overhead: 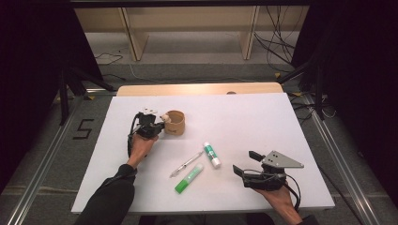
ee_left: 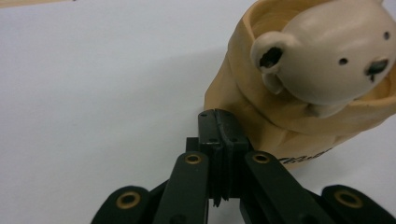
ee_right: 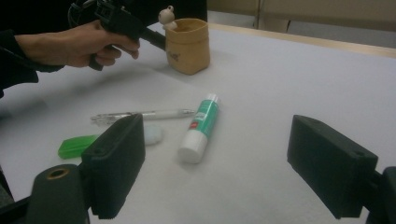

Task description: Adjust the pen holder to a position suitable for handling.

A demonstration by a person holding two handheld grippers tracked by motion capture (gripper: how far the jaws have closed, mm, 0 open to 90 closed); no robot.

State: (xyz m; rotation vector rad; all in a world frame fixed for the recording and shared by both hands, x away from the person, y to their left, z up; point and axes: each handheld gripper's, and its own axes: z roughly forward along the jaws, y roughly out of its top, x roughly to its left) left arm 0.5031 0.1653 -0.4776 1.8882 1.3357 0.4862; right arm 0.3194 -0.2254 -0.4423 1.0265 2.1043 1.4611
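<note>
Two grippers are working: your right gripper (overhead: 244, 164) sits near you with jaws spread, empty; your left gripper (ee_left: 219, 126) is clenched, with nothing between the jaws, tips touching the cup's (overhead: 174, 123) left side. I judge you're nudging the cup. Push low on its wall and slowly, since the bear (ee_left: 327, 51) perched on the rim makes it top-heavy. Count from near to far: one green marker (overhead: 189, 178), one pen (overhead: 186, 163), one glue stick (overhead: 211, 155), then one cup and one bear beyond them, mid-table.
</note>
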